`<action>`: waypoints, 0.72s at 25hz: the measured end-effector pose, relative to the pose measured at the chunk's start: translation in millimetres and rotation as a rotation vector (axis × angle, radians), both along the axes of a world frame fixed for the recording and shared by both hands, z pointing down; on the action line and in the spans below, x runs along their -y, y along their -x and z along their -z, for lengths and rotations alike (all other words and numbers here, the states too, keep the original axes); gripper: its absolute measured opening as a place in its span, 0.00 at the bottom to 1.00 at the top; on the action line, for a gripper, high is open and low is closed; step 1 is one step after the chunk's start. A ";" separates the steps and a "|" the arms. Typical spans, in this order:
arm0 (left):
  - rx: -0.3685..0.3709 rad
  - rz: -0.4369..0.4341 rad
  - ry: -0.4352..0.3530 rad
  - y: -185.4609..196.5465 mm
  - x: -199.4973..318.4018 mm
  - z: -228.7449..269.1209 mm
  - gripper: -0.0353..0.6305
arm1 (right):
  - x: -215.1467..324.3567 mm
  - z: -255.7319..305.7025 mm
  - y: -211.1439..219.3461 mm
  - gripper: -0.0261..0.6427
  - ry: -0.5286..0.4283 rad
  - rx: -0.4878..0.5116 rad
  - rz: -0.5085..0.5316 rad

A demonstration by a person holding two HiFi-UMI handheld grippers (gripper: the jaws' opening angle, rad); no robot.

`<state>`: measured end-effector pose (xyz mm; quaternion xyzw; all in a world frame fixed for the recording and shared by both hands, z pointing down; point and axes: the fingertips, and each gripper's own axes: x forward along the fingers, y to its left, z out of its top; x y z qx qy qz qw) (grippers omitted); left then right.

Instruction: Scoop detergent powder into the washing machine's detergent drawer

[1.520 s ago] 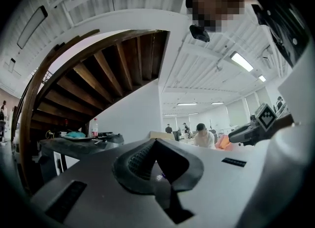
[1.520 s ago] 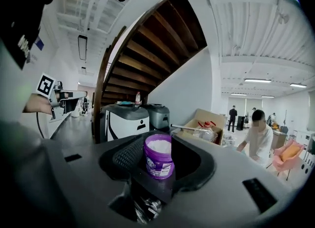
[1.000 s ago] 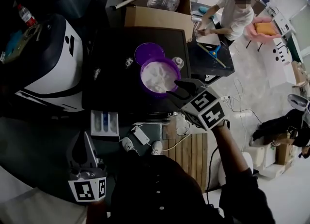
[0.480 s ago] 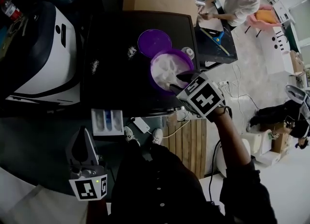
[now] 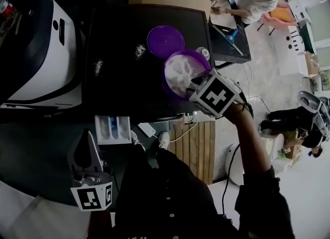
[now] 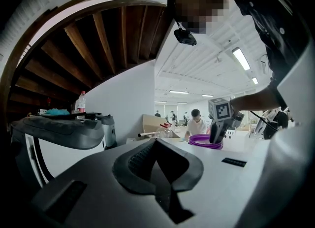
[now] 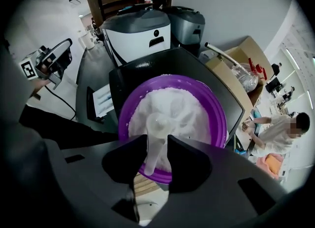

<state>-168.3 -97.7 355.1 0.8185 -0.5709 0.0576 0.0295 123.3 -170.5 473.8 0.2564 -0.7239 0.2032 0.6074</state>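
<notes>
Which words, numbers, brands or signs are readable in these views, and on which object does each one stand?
No readable text anywhere.
Square markers on the two cubes: black-and-white patterns, no letters.
Bottle label: too small to read.
Dark marks on the washing machine: too small to read.

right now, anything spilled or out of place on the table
Yes: powder is spilled on the table, outside the bowl. One patch lies beside the lid, another further left. Otherwise nothing odd: the scoop sits in the bowl, its handle between the right gripper's closing jaws.
</notes>
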 end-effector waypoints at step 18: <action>-0.004 -0.007 0.023 1.5 6.2 -7.3 0.06 | 11.7 -4.9 -8.3 0.09 -0.076 -0.079 0.190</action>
